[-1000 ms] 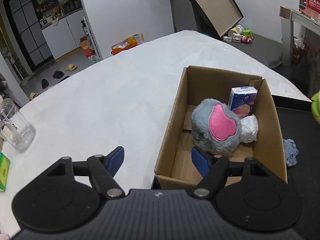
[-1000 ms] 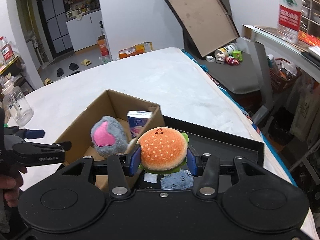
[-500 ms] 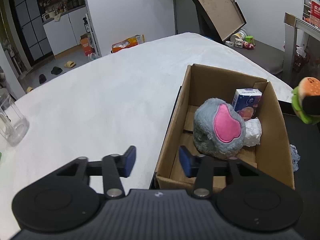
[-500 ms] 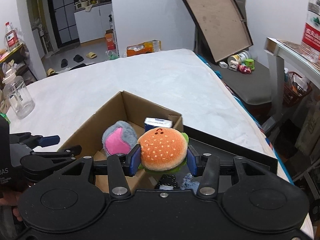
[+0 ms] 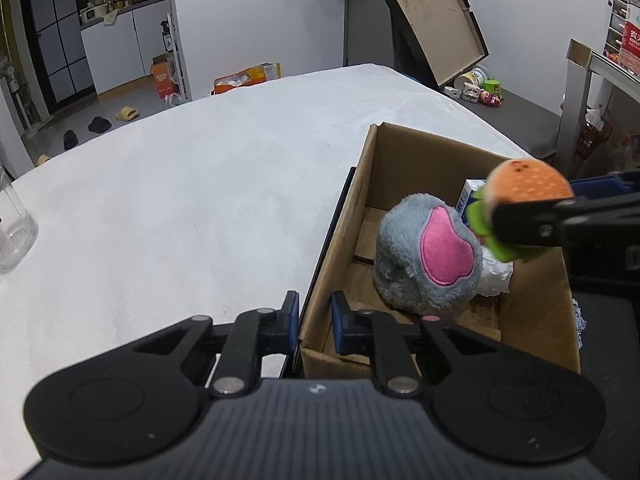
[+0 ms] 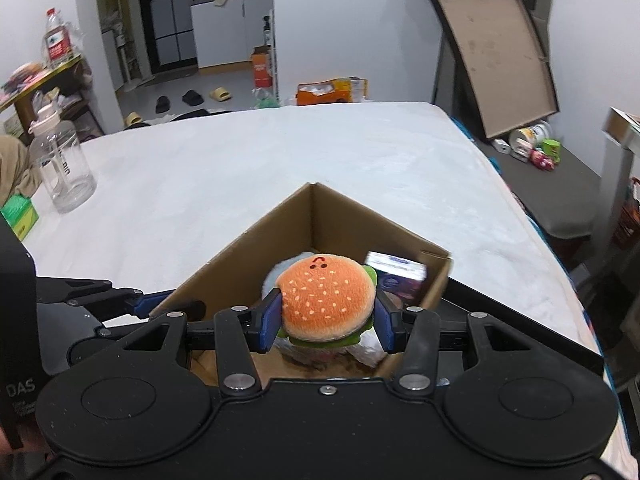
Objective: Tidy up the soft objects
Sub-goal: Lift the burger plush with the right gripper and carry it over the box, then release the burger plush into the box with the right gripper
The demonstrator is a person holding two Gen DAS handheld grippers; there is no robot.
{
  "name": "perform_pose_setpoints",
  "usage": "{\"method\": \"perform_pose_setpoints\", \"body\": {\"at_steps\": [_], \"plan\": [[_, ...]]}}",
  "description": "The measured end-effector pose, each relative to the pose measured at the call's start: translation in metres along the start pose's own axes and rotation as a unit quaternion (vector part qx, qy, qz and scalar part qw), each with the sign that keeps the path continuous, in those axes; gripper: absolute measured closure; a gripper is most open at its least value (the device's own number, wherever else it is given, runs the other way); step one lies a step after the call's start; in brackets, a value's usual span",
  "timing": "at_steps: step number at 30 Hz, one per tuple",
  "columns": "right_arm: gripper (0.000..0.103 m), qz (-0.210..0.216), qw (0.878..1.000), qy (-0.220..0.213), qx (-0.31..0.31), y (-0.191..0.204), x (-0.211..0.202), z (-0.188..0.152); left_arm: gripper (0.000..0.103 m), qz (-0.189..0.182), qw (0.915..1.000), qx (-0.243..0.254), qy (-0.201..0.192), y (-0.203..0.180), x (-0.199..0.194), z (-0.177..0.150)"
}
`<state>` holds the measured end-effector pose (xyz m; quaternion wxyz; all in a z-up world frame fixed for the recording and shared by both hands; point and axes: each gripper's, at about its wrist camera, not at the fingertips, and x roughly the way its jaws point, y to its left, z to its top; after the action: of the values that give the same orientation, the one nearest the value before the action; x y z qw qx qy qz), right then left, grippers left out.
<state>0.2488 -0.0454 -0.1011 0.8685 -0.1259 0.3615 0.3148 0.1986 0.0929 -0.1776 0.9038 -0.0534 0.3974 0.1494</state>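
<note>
White bed [image 6: 280,168] carrying cardboard box [image 5: 532,312], right gripper [image 6: 326,320] clamping burger plush [image 6: 326,300] above box, left gripper [image 5: 315,322] pinching box's near wall, grey-pink plush [image 5: 428,256] inside.

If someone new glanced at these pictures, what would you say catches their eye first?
Probably the orange hamburger plush, gripped in the right gripper above the open cardboard box. Next, the grey plush with a pink patch lying inside that box. The left gripper has its jaws clamped on the box's near wall.
</note>
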Motion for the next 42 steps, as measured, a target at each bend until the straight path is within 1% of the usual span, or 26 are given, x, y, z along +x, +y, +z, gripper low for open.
{"method": "perform_pose_setpoints", "body": {"at_steps": [5,9,17,19,20,24,25,34,39,42], "plan": [[0.056,0.004,1.0,0.005,-0.024,0.012,0.011,0.004,0.087,-0.006,0.9999,-0.007,0.006,0.003,0.003,0.0],[0.056,0.021,0.999,0.003,-0.031,0.018,0.017,0.009,0.087,-0.013,0.9998,-0.015,0.009,0.006,0.005,0.0],[0.055,0.087,0.996,0.022,0.013,0.019,0.029,0.018,0.087,-0.022,0.9992,-0.029,0.013,0.012,0.005,0.0],[0.05,0.098,0.994,0.031,0.022,0.02,0.032,0.018,0.087,-0.023,0.9991,-0.031,0.014,0.013,0.005,0.0],[0.05,0.099,0.994,0.033,0.024,0.02,0.032,0.018,0.087,-0.023,0.9991,-0.032,0.014,0.013,0.005,0.0],[0.036,0.094,0.995,0.034,0.022,0.021,0.03,0.017,0.087,-0.023,0.9991,-0.032,0.015,0.013,0.005,0.0],[0.034,0.094,0.995,0.033,0.024,0.021,0.029,0.017,0.087,-0.023,0.9991,-0.032,0.015,0.013,0.005,0.0],[0.034,0.074,0.996,0.028,0.045,0.001,0.015,0.012,0.087,-0.019,0.9993,-0.028,0.017,0.012,0.003,0.0],[0.034,0.062,0.996,0.028,0.053,-0.007,0.003,0.003,0.087,-0.013,0.9996,-0.02,0.016,0.01,-0.001,0.001],[0.034,0.056,0.996,0.028,0.058,-0.013,-0.004,-0.003,0.083,-0.007,0.9998,-0.013,0.015,0.007,-0.003,0.003]]}}
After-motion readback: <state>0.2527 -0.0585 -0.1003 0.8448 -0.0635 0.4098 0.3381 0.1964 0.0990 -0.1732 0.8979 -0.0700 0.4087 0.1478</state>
